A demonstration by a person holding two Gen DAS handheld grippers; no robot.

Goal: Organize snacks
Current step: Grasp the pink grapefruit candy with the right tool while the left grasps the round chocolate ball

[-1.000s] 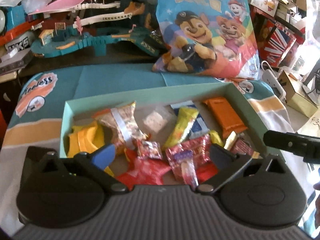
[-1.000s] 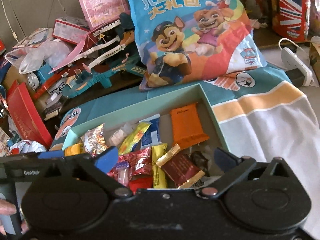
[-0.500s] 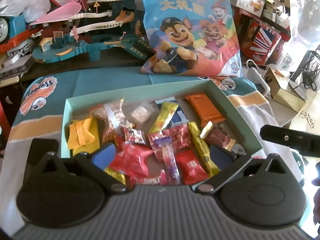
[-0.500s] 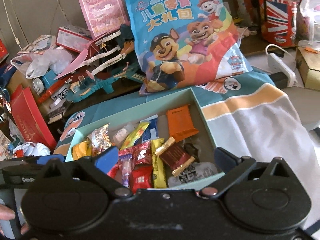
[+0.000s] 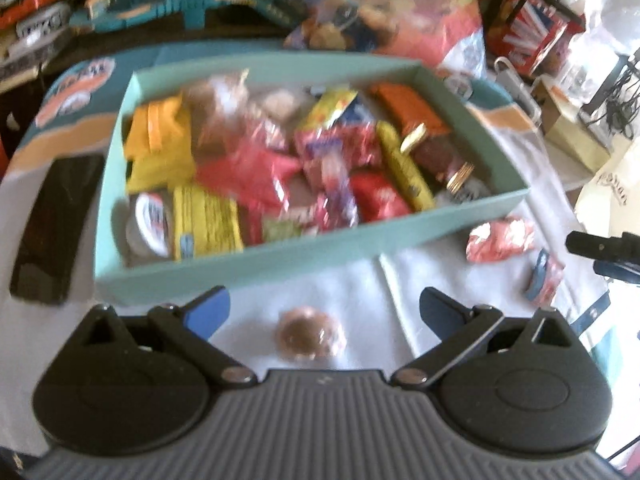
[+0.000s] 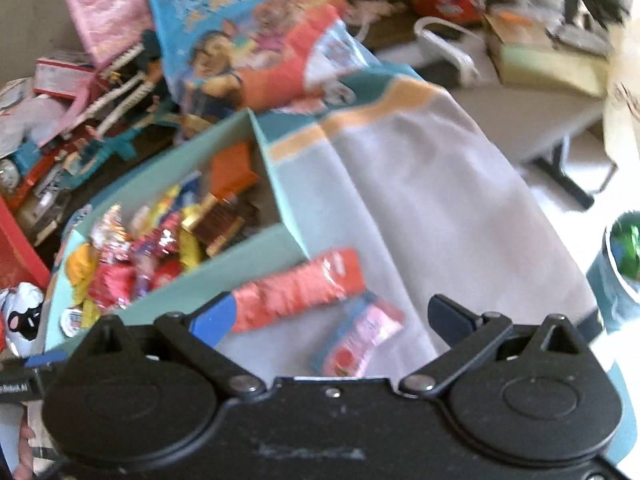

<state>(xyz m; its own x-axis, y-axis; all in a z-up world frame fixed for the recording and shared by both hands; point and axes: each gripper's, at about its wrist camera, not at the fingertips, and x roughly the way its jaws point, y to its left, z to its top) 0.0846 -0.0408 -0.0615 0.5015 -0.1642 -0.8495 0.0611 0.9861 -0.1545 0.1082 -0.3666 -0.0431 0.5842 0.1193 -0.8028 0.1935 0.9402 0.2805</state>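
We find the teal box (image 5: 304,252) standing on the cloth-covered table (image 5: 348,292), filled with mixed wrapped snacks: a yellow packet (image 5: 206,222) and a small round tub (image 5: 150,224) at its near left corner, red wrappers (image 5: 256,176) in the middle, an orange packet (image 5: 408,108) at the far right. Both views are motion-blurred, so we cannot read any labels.

We record the left gripper (image 5: 324,308) with its fingers spread wide apart and nothing between them. It sits above the cloth just in front of the box's near wall. A round brownish wrapped snack (image 5: 310,334) lies on the cloth between the spread fingers, apart from both.

We record the right gripper (image 6: 326,318) likewise spread and holding nothing. A long red ridged packet (image 6: 296,290) lies on the cloth just outside the box's near right corner, its end close to the blue left finger (image 6: 214,316); whether they touch, we cannot tell. A pink and blue packet (image 6: 360,338) lies beside it, between the fingers.

A large cartoon-print bag (image 6: 248,36) stands behind the box. A dark flat object (image 5: 52,224) lies left of the box.
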